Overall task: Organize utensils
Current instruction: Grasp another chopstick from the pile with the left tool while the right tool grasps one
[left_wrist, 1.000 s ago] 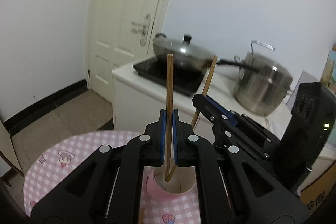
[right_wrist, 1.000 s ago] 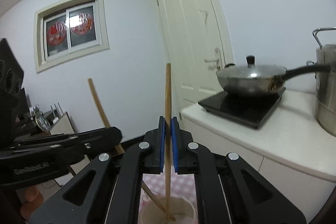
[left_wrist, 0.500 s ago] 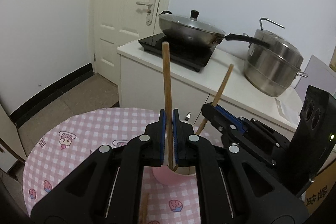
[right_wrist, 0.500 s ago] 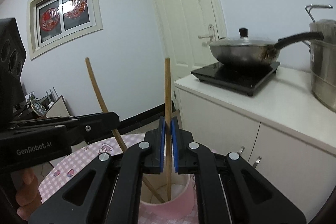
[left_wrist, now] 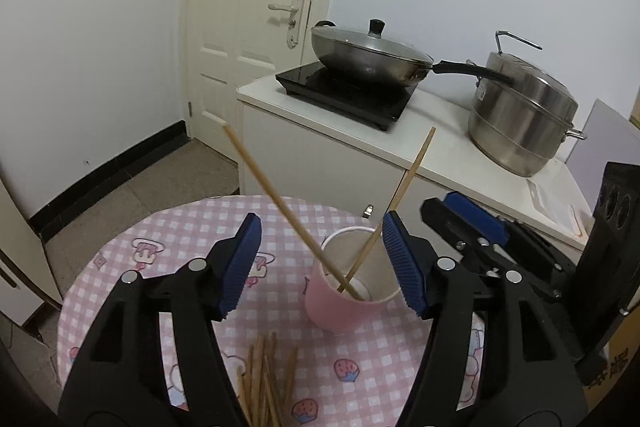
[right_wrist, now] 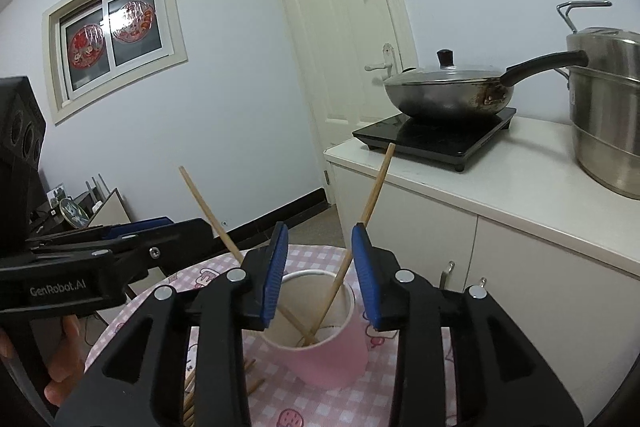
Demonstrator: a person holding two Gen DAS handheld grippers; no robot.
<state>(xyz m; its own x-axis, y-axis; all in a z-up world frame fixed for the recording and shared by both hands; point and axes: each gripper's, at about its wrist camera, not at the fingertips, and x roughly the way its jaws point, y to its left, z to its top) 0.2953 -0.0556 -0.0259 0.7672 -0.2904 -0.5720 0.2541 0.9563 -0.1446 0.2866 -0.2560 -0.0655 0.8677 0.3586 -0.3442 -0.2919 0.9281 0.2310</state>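
Note:
A pink paper cup [left_wrist: 344, 311] stands on the pink checked table [left_wrist: 168, 243]. Two wooden chopsticks rest in it: one [left_wrist: 272, 199] leans left, the other [left_wrist: 404, 187] leans right. My left gripper [left_wrist: 322, 263] is open and empty, just in front of the cup. My right gripper [right_wrist: 320, 275] is open and empty above the same cup [right_wrist: 332, 363], with both chopsticks [right_wrist: 372, 203] free between and beside its jaws. A loose pile of chopsticks [left_wrist: 264, 379] lies on the table near me.
A white counter [left_wrist: 440, 155] behind the table carries an induction hob with a lidded wok [left_wrist: 372, 55] and a steel steamer pot [left_wrist: 520, 111]. A white door [left_wrist: 256, 27] is at the back left. The right gripper body [left_wrist: 520, 251] is to the right of the cup.
Both grippers opened and let go of their chopsticks, which dropped into the cup and lean apart. Both views tilted down toward the table.

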